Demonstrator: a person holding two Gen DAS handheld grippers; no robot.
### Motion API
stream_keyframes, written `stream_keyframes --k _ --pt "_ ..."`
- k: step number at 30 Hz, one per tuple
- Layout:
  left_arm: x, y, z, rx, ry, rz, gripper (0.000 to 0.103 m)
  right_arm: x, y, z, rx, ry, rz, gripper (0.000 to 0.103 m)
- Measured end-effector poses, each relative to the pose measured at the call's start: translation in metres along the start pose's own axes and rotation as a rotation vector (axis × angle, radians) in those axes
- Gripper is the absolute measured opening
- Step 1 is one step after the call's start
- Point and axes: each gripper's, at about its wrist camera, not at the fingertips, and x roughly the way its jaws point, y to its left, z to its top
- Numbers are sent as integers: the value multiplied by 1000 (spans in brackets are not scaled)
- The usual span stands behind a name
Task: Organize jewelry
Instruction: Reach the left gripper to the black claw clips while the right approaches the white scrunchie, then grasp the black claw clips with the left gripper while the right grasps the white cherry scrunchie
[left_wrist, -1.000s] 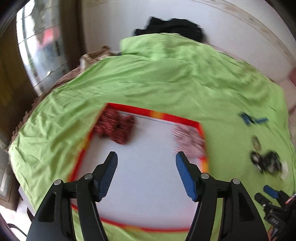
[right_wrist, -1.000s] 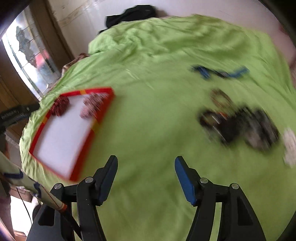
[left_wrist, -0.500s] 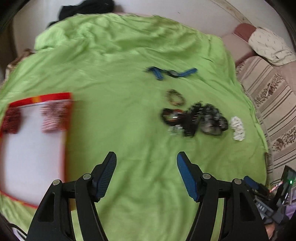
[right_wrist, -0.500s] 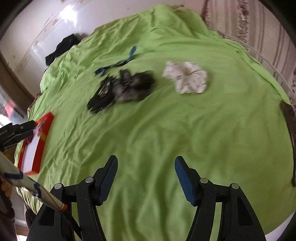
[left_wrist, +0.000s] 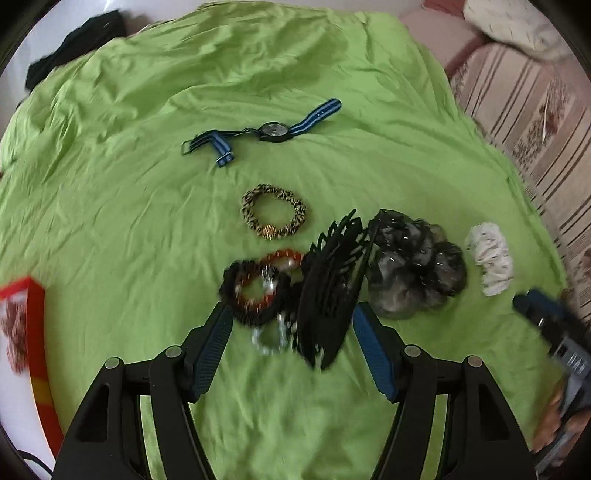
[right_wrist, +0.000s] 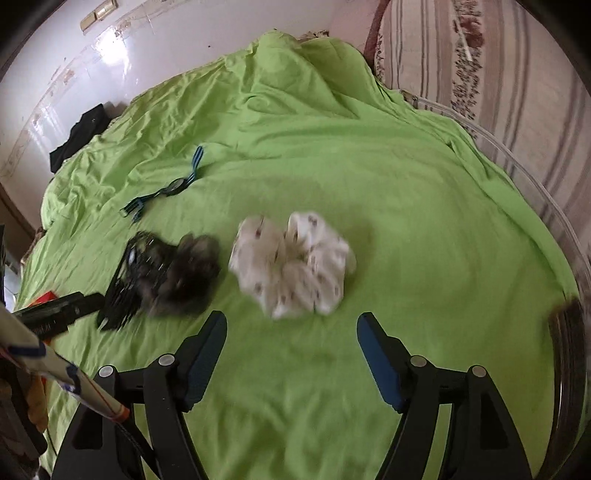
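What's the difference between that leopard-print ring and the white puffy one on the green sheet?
The leopard-print band is slim, spotted tan and black, with a gold bead, and lies as an open ring. The white scrunchie is bulkier, ruffled pale fabric with small dark marks, bunched so that its centre barely shows. The band lies near the striped-strap watch; the scrunchie lies beside the dark scrunchie. Both are loops resting loose on the green sheet.
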Motion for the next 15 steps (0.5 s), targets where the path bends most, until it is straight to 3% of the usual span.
stream_keyframes --k 6,7,8,9,11,15 --pt "28 -17 4 76 27 18 64 32 13 17 -61 5 -56 77" --pt "30 -20 4 76 33 9 44 35 14 18 -70 9 -63 63" --pt "29 -22 3 70 40 -2 21 38 15 18 -77 21 -63 29" --pt "26 -25 2 66 40 -7 16 41 15 18 -74 45 -55 17" --pt "18 -29 0 70 38 -45 4 37 13 14 -59 51 -38 12" --pt "-18 -28 -12 81 8 -70 4 13 14 4 -35 49 14 10"
